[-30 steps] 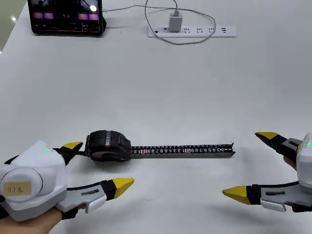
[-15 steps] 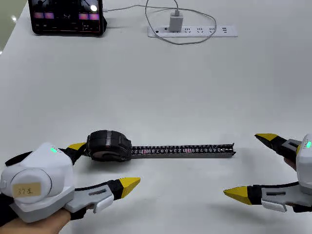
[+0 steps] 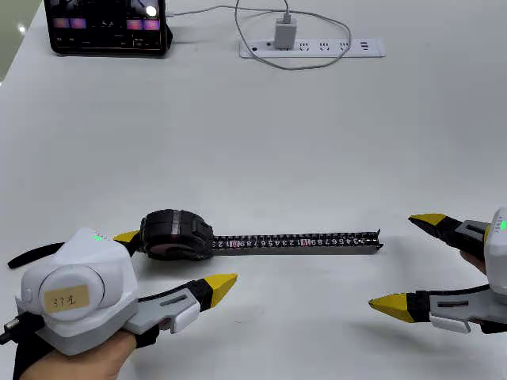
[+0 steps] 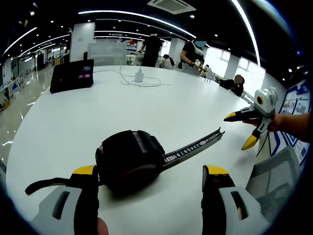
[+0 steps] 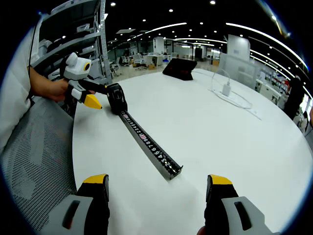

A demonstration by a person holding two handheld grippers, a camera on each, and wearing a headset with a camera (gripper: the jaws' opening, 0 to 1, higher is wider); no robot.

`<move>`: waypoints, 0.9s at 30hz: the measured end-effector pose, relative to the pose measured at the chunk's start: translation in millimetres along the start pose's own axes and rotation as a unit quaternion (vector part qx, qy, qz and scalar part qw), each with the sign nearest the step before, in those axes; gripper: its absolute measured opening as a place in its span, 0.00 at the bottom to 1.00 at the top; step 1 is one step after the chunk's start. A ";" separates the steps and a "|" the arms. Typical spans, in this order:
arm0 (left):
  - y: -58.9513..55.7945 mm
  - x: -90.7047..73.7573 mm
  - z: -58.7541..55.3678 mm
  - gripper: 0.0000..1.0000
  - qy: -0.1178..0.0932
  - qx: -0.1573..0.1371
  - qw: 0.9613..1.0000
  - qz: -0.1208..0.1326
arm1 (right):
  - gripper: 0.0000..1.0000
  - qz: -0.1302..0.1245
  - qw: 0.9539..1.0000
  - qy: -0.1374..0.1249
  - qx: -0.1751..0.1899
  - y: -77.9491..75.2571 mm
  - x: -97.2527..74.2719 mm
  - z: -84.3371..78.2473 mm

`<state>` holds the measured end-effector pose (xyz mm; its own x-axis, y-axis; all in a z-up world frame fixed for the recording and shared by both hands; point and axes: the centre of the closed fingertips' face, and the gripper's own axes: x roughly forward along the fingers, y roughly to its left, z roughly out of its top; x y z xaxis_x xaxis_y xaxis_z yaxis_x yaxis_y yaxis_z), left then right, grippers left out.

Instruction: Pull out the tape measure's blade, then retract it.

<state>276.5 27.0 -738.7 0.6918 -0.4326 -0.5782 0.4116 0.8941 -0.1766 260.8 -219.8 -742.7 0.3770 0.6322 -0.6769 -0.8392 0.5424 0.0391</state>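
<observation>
The white table [image 3: 261, 142] carries a tape measure [image 3: 176, 235] at lower centre with its blade [image 3: 297, 241] out rightward, a tablet [image 3: 107, 25] at upper left and a power strip [image 3: 313, 49] at top centre.

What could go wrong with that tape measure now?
1. The dark numbered blade lies pulled out, held by neither tongs; snapping back, its hooked tip might whip.
2. The left tongs stand open by the round black tape measure case; a crooked squeeze might skid it across the white table.

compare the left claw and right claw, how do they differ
The left claw is at the tape measure case; the right claw is past the blade's hooked end. The left claw's jaws flank the case; the right claw's jaws flank bare table. Both are open, gripping nothing.
</observation>
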 end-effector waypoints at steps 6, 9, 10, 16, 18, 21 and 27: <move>2.0 3.4 -0.6 0.82 0.001 -0.001 1.000 0.008 | 0.72 0.013 1.000 0.008 -0.009 -0.3 1.0 0.9; 3.4 4.6 0.2 0.81 -0.003 -0.012 1.000 0.015 | 0.70 0.018 1.000 0.011 -0.015 -1.6 2.4 2.2; 5.6 5.0 -0.1 0.80 -0.001 -0.012 1.000 0.023 | 0.70 0.018 1.000 0.012 -0.018 -3.3 3.1 2.0; 8.5 9.7 1.1 0.76 -0.005 -0.028 0.999 0.042 | 0.68 0.025 0.999 0.015 -0.024 -9.8 4.9 3.6; 10.5 11.9 1.6 0.77 -0.007 -0.035 0.998 0.054 | 0.67 0.027 0.999 0.016 -0.027 -12.1 6.0 3.3; 14.0 14.3 2.0 0.76 -0.009 -0.045 0.997 0.063 | 0.65 0.031 0.999 0.018 -0.029 -14.6 7.1 3.4; 18.0 16.8 3.5 0.74 -0.013 -0.062 0.995 0.077 | 0.57 0.040 0.998 0.022 -0.037 -17.2 9.2 4.0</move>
<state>297.7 35.4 -748.8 0.7561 -0.2913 -0.5860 0.2252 0.9566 -0.1850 280.2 -221.1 -746.6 0.2909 0.6469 -0.7049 -0.8935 0.4471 0.0416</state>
